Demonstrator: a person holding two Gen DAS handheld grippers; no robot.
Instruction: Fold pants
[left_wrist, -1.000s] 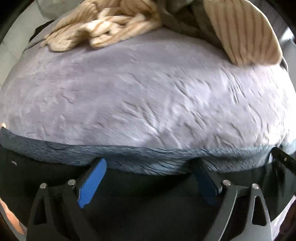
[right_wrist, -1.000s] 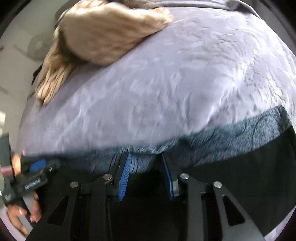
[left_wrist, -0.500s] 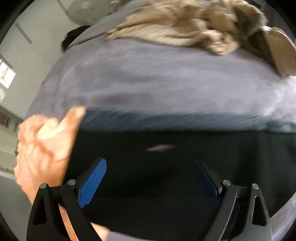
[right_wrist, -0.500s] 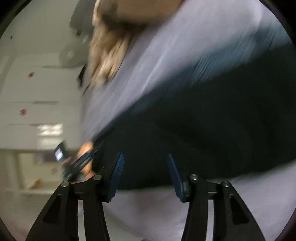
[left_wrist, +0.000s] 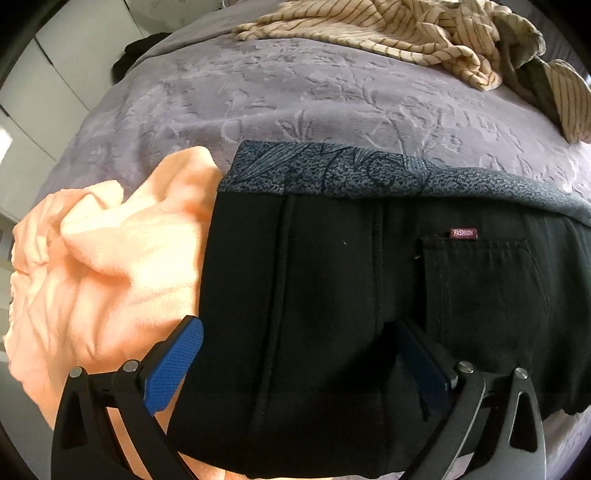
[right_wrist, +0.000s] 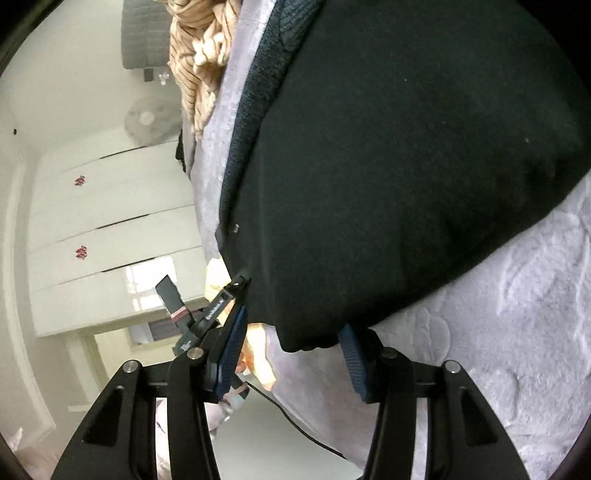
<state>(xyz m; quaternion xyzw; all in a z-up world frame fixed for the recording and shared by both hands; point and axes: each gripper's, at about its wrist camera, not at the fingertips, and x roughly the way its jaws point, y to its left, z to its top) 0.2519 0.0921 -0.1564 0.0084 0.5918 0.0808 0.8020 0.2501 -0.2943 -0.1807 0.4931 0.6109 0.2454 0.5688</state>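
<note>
Black pants (left_wrist: 351, 295) lie flat on a lilac bedspread (left_wrist: 258, 96), with a back pocket and a small red "FASHION" label (left_wrist: 462, 233) facing up. They rest on a blue-grey patterned cloth (left_wrist: 332, 173). My left gripper (left_wrist: 295, 354) is open just above the pants, holding nothing. In the right wrist view the pants (right_wrist: 406, 147) fill the upper right. My right gripper (right_wrist: 295, 332) is open, its jaws on either side of a corner of the pants. The other hand-held gripper (right_wrist: 214, 314) shows at the pants' left edge.
A striped beige garment (left_wrist: 388, 33) lies crumpled at the far side of the bed. A person's hand (left_wrist: 103, 266) rests at the left of the pants. White wardrobe doors (right_wrist: 103, 221) and a fan (right_wrist: 147, 118) stand beyond the bed edge.
Both grippers have pulled back from the far edge of the pants toward the near side. The right view has rolled sideways. Both stayed open.
</note>
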